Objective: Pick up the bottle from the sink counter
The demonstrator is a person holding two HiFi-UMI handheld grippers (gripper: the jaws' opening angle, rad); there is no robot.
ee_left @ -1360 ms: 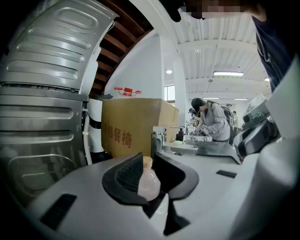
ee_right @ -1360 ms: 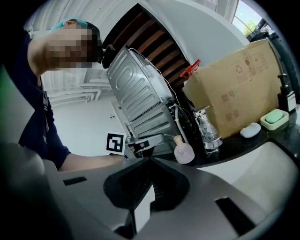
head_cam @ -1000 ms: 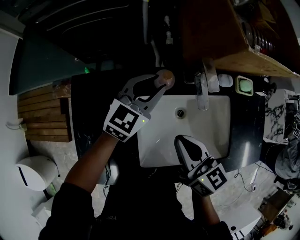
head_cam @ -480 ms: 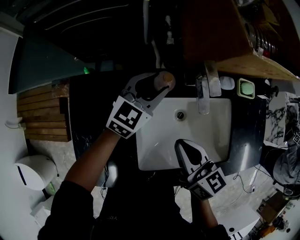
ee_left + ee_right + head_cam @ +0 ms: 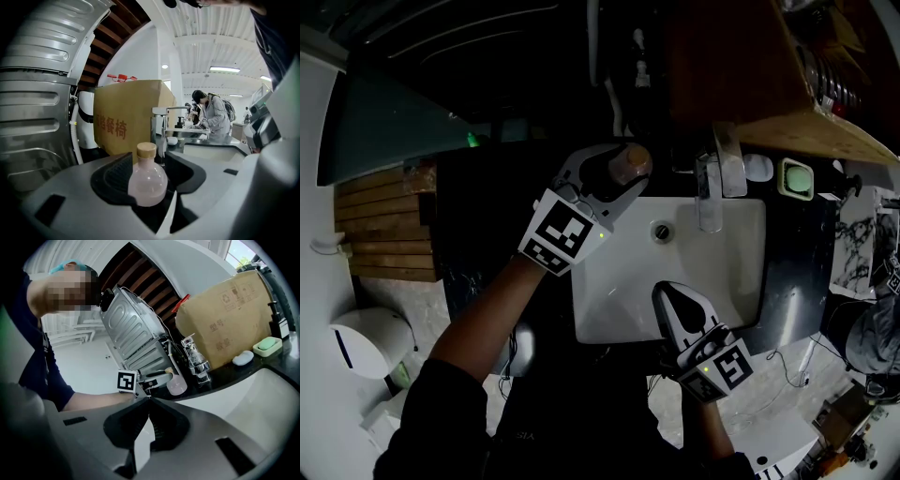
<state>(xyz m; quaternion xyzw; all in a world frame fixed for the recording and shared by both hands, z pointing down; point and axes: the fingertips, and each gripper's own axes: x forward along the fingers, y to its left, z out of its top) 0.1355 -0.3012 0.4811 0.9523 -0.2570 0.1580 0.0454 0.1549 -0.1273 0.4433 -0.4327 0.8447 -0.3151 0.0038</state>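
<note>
A white sink basin (image 5: 741, 272) is set in a dark counter (image 5: 792, 272) in the middle of the head view. A chrome faucet (image 5: 712, 187) stands at its upper edge, with a green soap (image 5: 795, 178) in a dish to the right. A cardboard box (image 5: 741, 75) fills the upper right and wooden slats (image 5: 389, 225) lie at the left. The left gripper view shows a ribbed metal panel (image 5: 33, 93) on the left and a person (image 5: 213, 115) far back at right of centre.

The room is dim, so the counter's surface and the upper part of the head view are hard to make out. The bottle's base is hidden behind the jaws.

The bottle (image 5: 147, 180), round, pale pink and corked, stands upright on the counter at the basin's upper left corner. The left gripper (image 5: 614, 171) has just been opening its jaws. They now stand wide on either side of the bottle, which sits between them unclamped. The right gripper (image 5: 673, 292) hangs over the basin's lower edge, well apart from the bottle, its jaws pressed together on nothing.
</note>
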